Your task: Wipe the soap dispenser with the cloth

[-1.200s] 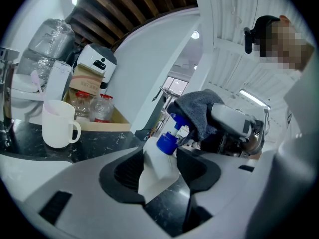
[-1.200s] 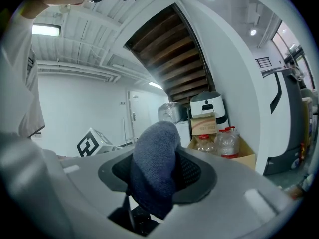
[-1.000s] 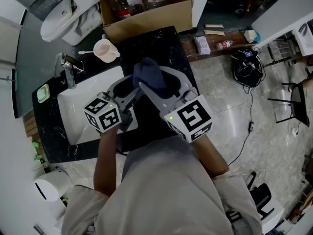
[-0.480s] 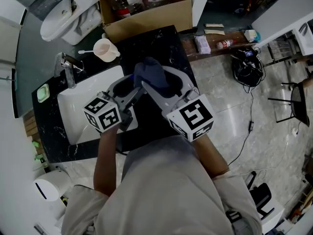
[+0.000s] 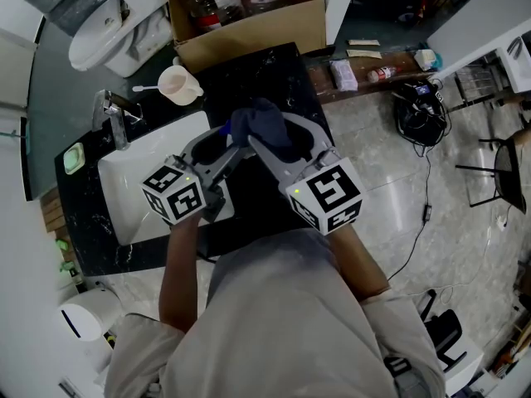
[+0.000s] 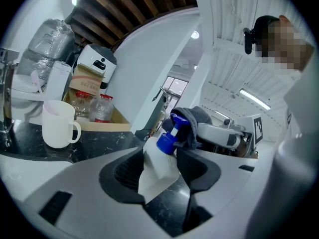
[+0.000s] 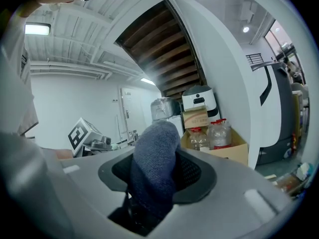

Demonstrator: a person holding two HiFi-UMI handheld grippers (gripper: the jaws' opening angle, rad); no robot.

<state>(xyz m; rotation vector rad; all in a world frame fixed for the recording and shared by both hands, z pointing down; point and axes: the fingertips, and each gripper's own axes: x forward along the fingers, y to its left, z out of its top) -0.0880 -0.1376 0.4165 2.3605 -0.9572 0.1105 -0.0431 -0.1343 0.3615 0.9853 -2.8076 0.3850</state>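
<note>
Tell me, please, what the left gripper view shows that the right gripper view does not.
Only the left gripper view: the soap dispenser with its blue pump, held between the left gripper's jaws, and a white mug on the counter. Only the right gripper view: how the right gripper's jaws clamp the cloth. Both: that cloth and the cardboard box of bottles.

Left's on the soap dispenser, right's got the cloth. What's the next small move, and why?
Probably slide the cloth down from the pump head onto the white body. The left gripper is shut on the soap dispenser, and the right gripper on the cloth. The cloth sits against the blue pump head, while the body below shows uncovered.
</note>
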